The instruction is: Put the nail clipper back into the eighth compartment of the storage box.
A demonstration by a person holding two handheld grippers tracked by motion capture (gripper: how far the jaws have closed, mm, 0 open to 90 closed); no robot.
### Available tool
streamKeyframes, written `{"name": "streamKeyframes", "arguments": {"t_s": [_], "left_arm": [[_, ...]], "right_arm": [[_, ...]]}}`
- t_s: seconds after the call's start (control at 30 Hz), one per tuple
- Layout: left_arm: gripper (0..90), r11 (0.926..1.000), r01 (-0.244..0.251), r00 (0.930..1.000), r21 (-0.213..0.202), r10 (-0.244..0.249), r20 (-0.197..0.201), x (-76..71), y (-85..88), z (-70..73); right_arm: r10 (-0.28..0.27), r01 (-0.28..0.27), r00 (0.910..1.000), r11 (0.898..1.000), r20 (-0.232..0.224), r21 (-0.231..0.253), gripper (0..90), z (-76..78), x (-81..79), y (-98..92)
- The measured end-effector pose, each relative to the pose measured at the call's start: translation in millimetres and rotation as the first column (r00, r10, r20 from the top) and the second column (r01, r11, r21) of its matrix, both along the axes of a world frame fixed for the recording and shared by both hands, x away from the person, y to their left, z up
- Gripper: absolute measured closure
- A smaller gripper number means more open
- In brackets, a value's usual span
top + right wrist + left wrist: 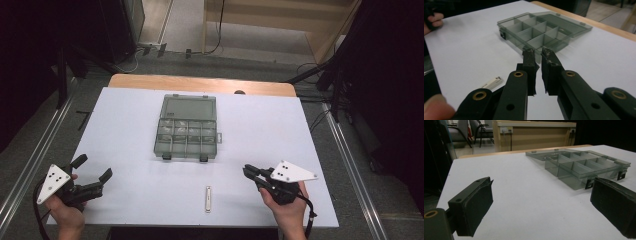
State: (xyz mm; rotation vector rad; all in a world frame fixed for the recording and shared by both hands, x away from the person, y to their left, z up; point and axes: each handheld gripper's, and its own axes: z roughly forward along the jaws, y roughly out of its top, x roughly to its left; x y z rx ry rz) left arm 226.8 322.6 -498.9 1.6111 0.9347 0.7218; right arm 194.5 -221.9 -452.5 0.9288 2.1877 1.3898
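Note:
A clear grey compartment box (186, 134) lies open in the middle of the white table (125, 130), its lid folded back on the far side. A small white strip (208, 199) lies near the front edge. My left gripper (93, 167) rests at the front left, open and empty. In the left gripper view the wide jaws of the left gripper (541, 187) point toward the box (584, 167). My right gripper (248, 171) sits at the front right, shut with nothing between the pads. In the right gripper view the right gripper (537, 52) aims at the box (541, 31), with the strip (490, 83) to its left.
A wooden strip (200, 82) runs along the table's far edge. Metal rails (350, 160) flank both sides of the table. Cables lie on the floor beyond it. The person's other hand (432, 21) shows at the far left of the right gripper view.

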Motion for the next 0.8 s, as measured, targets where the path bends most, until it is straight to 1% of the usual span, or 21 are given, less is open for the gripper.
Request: {"name": "streamKeyframes", "arguments": {"t_s": [0.07, 0.1, 0.13, 0.17, 0.2, 0.23, 0.27, 0.3, 0.4, 0.47, 0.5, 0.53, 0.63, 0.7, 0.73, 0.77, 0.8], "left_arm": [[4.1, 0.9999, 0.003, 1.0, 0.011, -0.003, 0.0, 0.9, -1.6, 0.2], [4.1, 0.9999, 0.003, 1.0, 0.011, -0.003, 0.0, 0.9, -1.6, 0.2], [4.1, 0.9999, 0.008, 1.0, 0.014, -0.008, 0.001, 0.7, -2.0, 0.1], [4.1, 0.9998, 0.013, 0.9999, 0.014, -0.013, 0.001, 0.6, -2.4, 0.0], [4.1, 0.9997, 0.019, 0.9998, 0.017, -0.02, 0.001, 0.6, -2.2, 0.1], [4.1, 0.9997, 0.02, 0.9998, 0.017, -0.02, 0.001, 0.4, -2.2, 0.1], [4.1, 0.9998, 0.016, 0.9999, 0.014, -0.016, 0.0, 0.3, -1.8, 0.0], [4.1, 0.9999, 0.015, 0.9999, 0.007, -0.015, 0.005, 0.8, -1.1, 0.1], [4.1, 1.0, 0.007, 1.0, 0.007, -0.007, 0.004, 1.0, -0.9, 0.2], [4.1, 0.9999, 0.011, 0.9999, 0.003, -0.011, 0.005, 1.0, -0.6, 0.4], [4.1, 0.9999, 0.016, 0.9999, -0.001, -0.016, 0.003, 1.3, -0.4, 0.5], [4.2, 0.9998, 0.021, 0.9998, -0.003, -0.021, 0.001, 1.7, -0.3, 0.7], [4.2, 0.9995, 0.033, 0.9993, 0.0, -0.033, -0.018, 4.7, 0.0, 1.2], [4.3, 0.9985, 0.055, 0.9981, -0.004, -0.055, -0.028, 5.8, 0.6, 1.4], [4.3, 0.998, 0.062, 0.9976, -0.011, -0.062, -0.031, 6.7, 0.8, 1.2], [4.3, 0.9978, 0.066, 0.9971, -0.012, -0.066, -0.037, 7.3, 1.4, 1.1], [4.3, 0.9975, 0.069, 0.9967, -0.015, -0.07, -0.042, 7.5, 1.5, 1.1]], "right_arm": [[0.023, -0.024, 0.9993, 0.999, -0.028, -0.024, 85.8, 0.6, 4.8, 8.0], [0.023, -0.024, 0.9993, 0.999, -0.028, -0.024, 85.8, 0.6, 4.8, 8.0], [0.04, -0.041, 0.9981, 0.999, -0.047, -0.025, 86.6, 0.8, 7.6, 11.1], [0.041, -0.043, 0.9969, 0.999, -0.068, -0.028, 86.6, 1.0, 10.8, 14.7], [0.067, -0.069, 0.9941, 0.997, -0.086, -0.027, 86.6, 0.6, 14.6, 19.0], [0.067, -0.069, 0.9941, 0.997, -0.086, -0.027, 86.6, 0.6, 14.6, 19.0], [0.071, -0.076, 0.9918, 0.996, -0.106, -0.039, 88.8, 0.4, 17.5, 23.8], [0.073, -0.079, 0.9912, 0.996, -0.11, -0.044, 90.0, 0.3, 18.0, 26.0], [0.101, -0.111, 0.9883, 0.991, -0.114, -0.078, 90.0, -1.5, 19.1, 35.0], [0.114, -0.128, 0.985, 0.987, -0.129, -0.102, 90.0, -4.4, 19.5, 42.2], [0.114, -0.128, 0.985, 0.987, -0.129, -0.102, 90.0, -4.4, 19.5, 42.2], [0.132, -0.148, 0.9819, 0.982, -0.136, -0.118, 90.0, -5.8, 19.0, 46.8], [0.168, -0.188, 0.9746, 0.973, -0.149, -0.133, 90.0, -7.9, 16.8, 56.8], [0.182, -0.207, 0.9708, 0.966, -0.156, -0.157, 90.0, -9.2, 14.6, 64.1], [0.199, -0.227, 0.9665, 0.957, -0.162, -0.182, 90.0, -11.4, 12.7, 71.9], [0.199, -0.227, 0.9665, 0.957, -0.162, -0.182, 90.0, -11.4, 12.7, 71.9], [0.206, -0.237, 0.9644, 0.952, -0.165, -0.194, 90.0, -12.5, 12.1, 74.7]]}}
